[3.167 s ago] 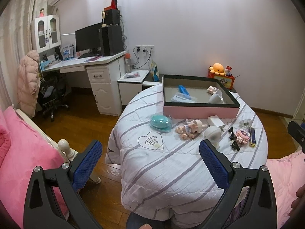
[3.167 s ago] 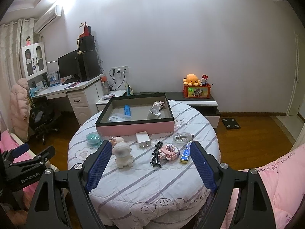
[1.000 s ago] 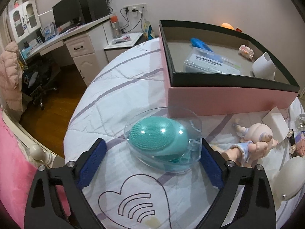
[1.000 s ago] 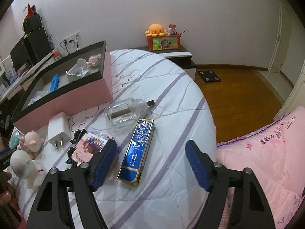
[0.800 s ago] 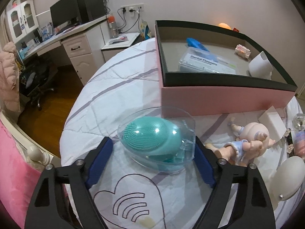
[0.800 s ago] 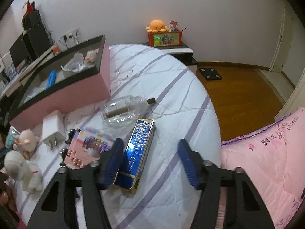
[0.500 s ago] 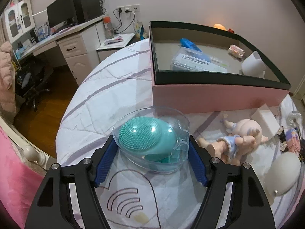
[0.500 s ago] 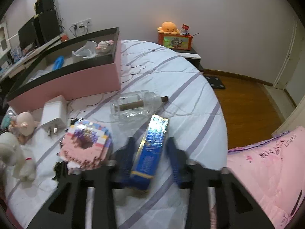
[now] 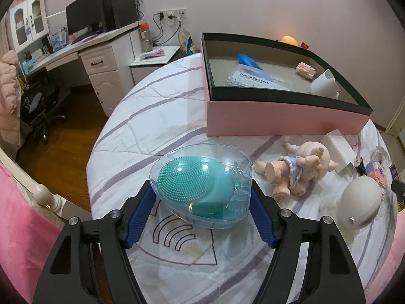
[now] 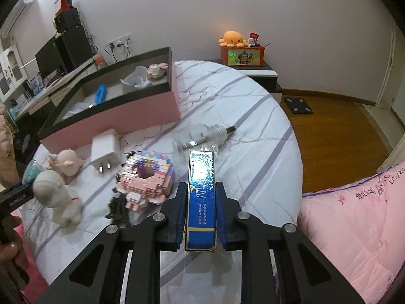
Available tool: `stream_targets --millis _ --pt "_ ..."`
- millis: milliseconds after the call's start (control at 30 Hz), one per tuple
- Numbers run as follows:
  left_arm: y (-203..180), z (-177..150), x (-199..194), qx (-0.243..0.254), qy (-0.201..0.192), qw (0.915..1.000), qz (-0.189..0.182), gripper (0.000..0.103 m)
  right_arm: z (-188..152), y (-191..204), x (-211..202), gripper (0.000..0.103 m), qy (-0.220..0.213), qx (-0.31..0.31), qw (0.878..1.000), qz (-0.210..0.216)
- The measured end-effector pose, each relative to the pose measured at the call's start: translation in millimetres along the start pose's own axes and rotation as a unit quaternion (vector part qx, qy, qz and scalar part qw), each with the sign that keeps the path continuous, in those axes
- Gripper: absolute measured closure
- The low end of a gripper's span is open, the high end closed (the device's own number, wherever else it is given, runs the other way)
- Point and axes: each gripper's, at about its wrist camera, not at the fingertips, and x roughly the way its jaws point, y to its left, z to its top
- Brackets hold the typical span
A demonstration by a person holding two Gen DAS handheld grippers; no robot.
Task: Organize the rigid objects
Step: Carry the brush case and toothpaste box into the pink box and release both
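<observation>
1. Both grips look set. Left gripper (image 9: 201, 212): jaws part-open, pads pressed on both sides of the clear case (image 9: 202, 185) with the teal brush inside, held just over the quilt.
2. Right gripper (image 10: 201, 215): jaws nearly closed, clamped on the blue box (image 10: 201, 192); its long axis runs straight out along the fingers toward 12 o'clock.
3. Loose items on the bed: doll (image 9: 296, 167) at 2 o'clock of the left jaws, block model (image 10: 146, 177) at 10 o'clock of the right.
4. Pink tray (image 9: 278, 115) lies farther off, at 1 o'clock from the left jaws and 10–11 o'clock from the right; the left hand looks nearer, likely drops first.
</observation>
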Motion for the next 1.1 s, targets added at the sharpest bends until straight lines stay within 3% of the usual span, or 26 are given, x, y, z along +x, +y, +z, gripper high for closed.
stream_targets --millis 333,667,833,1100 --pt "3 17 -30 0.003 -0.034 0.9994 -0.003 0.030 24 24 -30 0.082 -0.037 -0.022 0.999 0.033" --pt "-11 73 -52 0.011 -0.080 0.9965 -0.021 0.030 82 71 -40 0.082 -0.077 -0.071 0.990 0.094" --pt "-23 110 -44 0.019 -0.090 0.9953 -0.029 0.031 114 91 -26 0.082 -0.077 -0.088 0.987 0.112" --pt "-45 157 -6 0.034 -0.084 0.9954 -0.031 0.031 163 116 33 0.082 -0.046 -0.099 0.985 0.130"
